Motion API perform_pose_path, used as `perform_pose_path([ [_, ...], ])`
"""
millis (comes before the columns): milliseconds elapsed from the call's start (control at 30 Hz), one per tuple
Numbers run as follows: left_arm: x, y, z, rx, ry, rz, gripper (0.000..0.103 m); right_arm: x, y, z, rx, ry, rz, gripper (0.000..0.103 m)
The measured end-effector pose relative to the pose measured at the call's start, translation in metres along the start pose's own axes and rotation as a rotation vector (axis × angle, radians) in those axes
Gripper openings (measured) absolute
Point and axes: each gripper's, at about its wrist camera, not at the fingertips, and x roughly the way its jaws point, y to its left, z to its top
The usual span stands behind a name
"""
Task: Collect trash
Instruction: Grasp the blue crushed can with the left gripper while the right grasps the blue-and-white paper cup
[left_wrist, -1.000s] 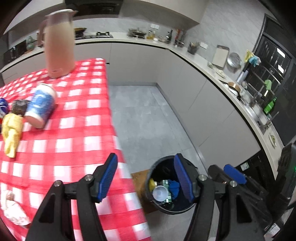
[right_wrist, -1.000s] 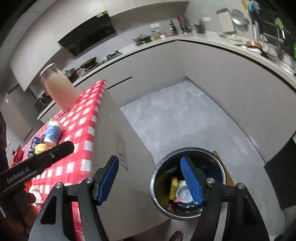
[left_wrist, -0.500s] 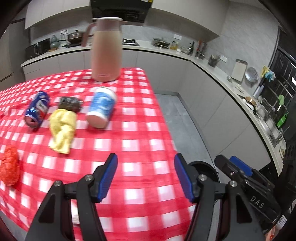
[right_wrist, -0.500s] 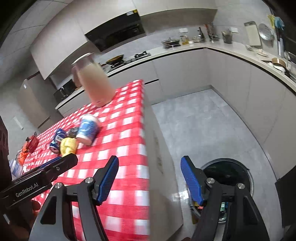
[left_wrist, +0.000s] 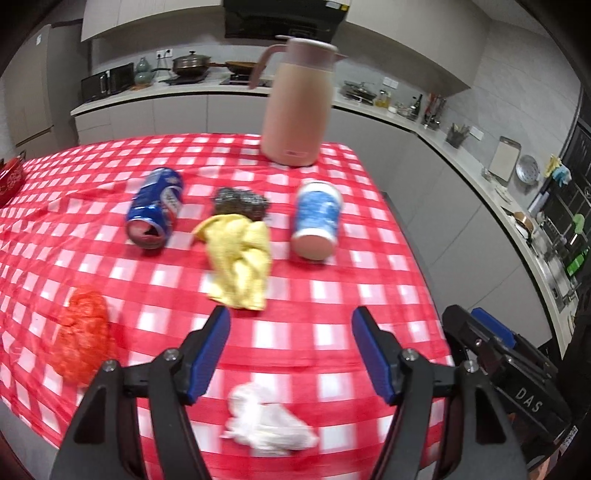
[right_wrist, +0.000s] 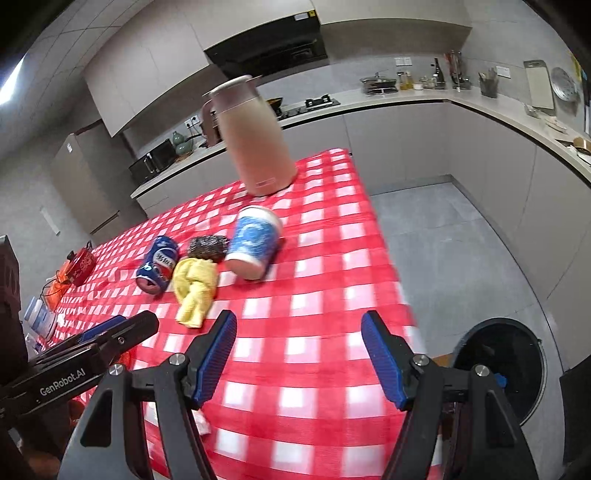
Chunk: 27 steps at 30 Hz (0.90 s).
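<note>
On the red checked tablecloth (left_wrist: 332, 295) lie a crushed blue can (left_wrist: 155, 208), a steel scourer (left_wrist: 240, 201), a yellow cloth (left_wrist: 240, 258), a blue paper cup (left_wrist: 317, 225) on its side, a red crumpled wad (left_wrist: 79, 336) and a white tissue wad (left_wrist: 266, 421). My left gripper (left_wrist: 290, 354) is open and empty above the table's near edge, just beyond the tissue. My right gripper (right_wrist: 299, 358) is open and empty over the table's right part. The black bin (right_wrist: 506, 365) stands on the floor to the right of the table.
A tall pink thermos jug (left_wrist: 299, 103) stands at the table's far edge. A red object (right_wrist: 79, 264) and a small bottle (right_wrist: 38, 319) sit at the table's left. Grey counters with kitchenware line the back and right walls.
Both grippers swung from above the bin to over the table. The trash on the cloth came into full view. Both stayed open and empty.
</note>
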Motion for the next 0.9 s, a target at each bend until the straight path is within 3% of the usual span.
perform_pose_path([
  [433,0.022,0.095,0.038,0.022,0.002,0.032,0.07,0.049,0.066,0.004,0.043,0.007,-0.053,0.079],
  [900,0.076,0.133,0.086,-0.038,0.02,0.14,0.07,0.122,0.074,0.057,0.013,0.059,-0.05,0.081],
])
